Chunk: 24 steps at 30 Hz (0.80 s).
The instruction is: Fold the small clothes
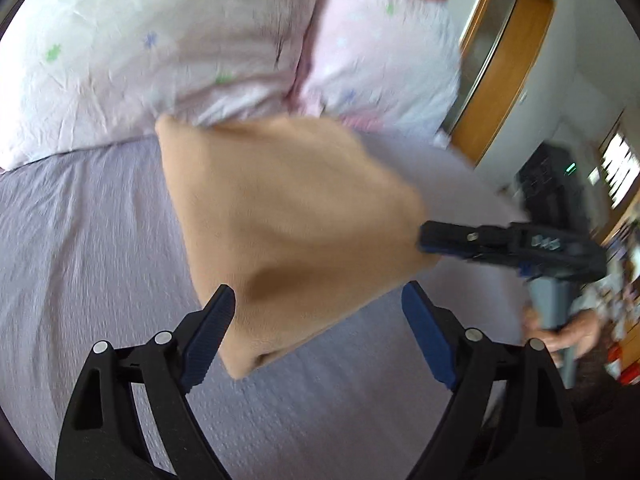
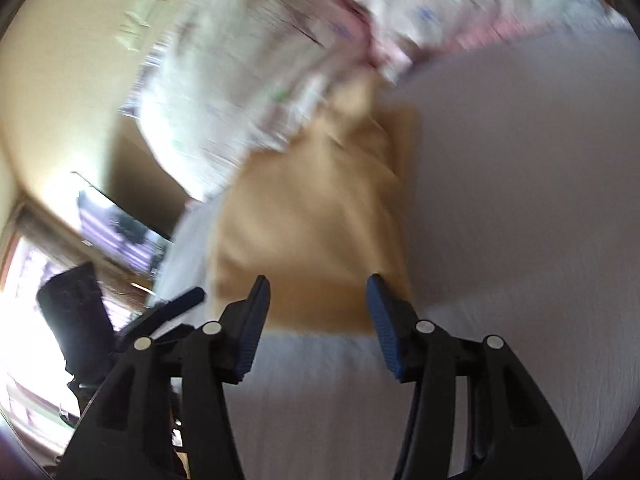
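Observation:
A tan cloth (image 1: 288, 216) lies folded on the lilac bedsheet (image 1: 80, 248), its far edge against the pillows. My left gripper (image 1: 320, 308) is open, its blue pads on either side of the cloth's near corner, holding nothing. My right gripper (image 1: 428, 240) shows in the left wrist view at the cloth's right edge. In the right wrist view, which is blurred, the right gripper (image 2: 318, 294) is open and empty, just over the near edge of the tan cloth (image 2: 316, 216). The left gripper's fingers (image 2: 180, 304) show at the left there.
Two pale flowered pillows (image 1: 168, 48) lie at the head of the bed. A wooden-framed door (image 1: 508, 56) and dark equipment (image 1: 552, 184) stand to the right of the bed. A window (image 2: 24, 300) is bright at the left.

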Each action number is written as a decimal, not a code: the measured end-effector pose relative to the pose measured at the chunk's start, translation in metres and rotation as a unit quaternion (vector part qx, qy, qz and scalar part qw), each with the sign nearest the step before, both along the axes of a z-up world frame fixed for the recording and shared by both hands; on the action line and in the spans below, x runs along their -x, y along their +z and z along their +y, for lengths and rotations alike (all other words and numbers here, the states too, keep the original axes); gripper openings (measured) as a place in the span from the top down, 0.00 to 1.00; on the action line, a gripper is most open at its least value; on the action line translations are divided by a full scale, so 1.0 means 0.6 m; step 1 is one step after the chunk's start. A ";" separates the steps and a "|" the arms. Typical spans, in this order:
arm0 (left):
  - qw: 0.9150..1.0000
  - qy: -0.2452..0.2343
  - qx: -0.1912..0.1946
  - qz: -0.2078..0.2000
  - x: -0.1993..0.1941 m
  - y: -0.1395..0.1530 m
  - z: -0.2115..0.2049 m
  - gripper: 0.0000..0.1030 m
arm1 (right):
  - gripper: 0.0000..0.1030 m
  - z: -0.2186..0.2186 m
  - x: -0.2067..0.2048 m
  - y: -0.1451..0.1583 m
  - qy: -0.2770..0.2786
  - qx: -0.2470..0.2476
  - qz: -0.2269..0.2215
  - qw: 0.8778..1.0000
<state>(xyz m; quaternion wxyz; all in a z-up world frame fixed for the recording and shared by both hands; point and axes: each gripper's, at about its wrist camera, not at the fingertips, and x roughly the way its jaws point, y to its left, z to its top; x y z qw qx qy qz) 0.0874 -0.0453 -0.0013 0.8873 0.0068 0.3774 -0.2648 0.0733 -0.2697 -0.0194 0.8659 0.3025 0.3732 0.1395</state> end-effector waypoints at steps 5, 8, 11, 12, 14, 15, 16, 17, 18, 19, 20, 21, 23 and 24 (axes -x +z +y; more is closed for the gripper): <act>0.998 0.061 -0.024 0.008 0.030 -0.003 0.034 0.01 | 0.14 -0.007 0.072 0.017 -0.041 0.074 -0.023 0.996; 0.992 0.115 -0.046 0.008 0.049 -0.009 0.047 0.01 | 0.13 0.019 0.095 0.023 -0.043 0.159 -0.028 0.986; 0.988 0.135 -0.072 0.020 0.047 -0.029 0.043 0.01 | 0.11 0.055 0.091 0.012 -0.036 0.237 -0.014 0.971; 0.986 0.138 -0.090 0.025 0.044 -0.038 0.037 0.01 | 0.11 0.065 0.085 0.003 -0.032 0.261 -0.006 0.965; 0.982 0.142 -0.117 0.032 0.039 -0.052 0.031 0.01 | 0.11 0.080 0.073 -0.012 -0.026 0.285 0.005 0.958; 0.981 0.142 -0.125 0.036 0.037 -0.058 0.027 0.01 | 0.12 0.087 0.069 -0.018 -0.022 0.289 0.009 0.957; 0.980 0.144 -0.130 0.038 0.043 -0.062 0.029 0.01 | 0.12 0.092 0.065 -0.022 -0.019 0.292 0.013 0.956; 0.979 0.146 -0.136 0.038 0.044 -0.064 0.028 0.01 | 0.11 0.095 0.061 -0.028 -0.017 0.294 0.016 0.955; 0.977 0.152 -0.145 0.037 0.045 -0.066 0.026 0.01 | 0.11 0.099 0.058 -0.033 -0.015 0.297 0.020 0.954; 0.976 0.156 -0.149 0.037 0.043 -0.067 0.026 0.01 | 0.10 0.101 0.055 -0.037 -0.014 0.301 0.023 0.953; 0.976 0.156 -0.147 0.039 0.037 -0.067 0.028 0.01 | 0.10 0.107 0.049 -0.038 -0.013 0.307 0.021 0.951; 0.976 0.160 -0.145 0.041 0.037 -0.067 0.030 0.01 | 0.09 0.112 0.048 -0.041 -0.010 0.316 0.022 0.948; 0.975 0.165 -0.144 0.043 0.036 -0.067 0.032 0.01 | 0.07 0.120 0.047 -0.043 -0.007 0.329 0.021 0.944; 0.975 0.166 -0.144 0.042 0.037 -0.067 0.032 0.01 | 0.06 0.121 0.048 -0.044 -0.004 0.327 0.020 0.945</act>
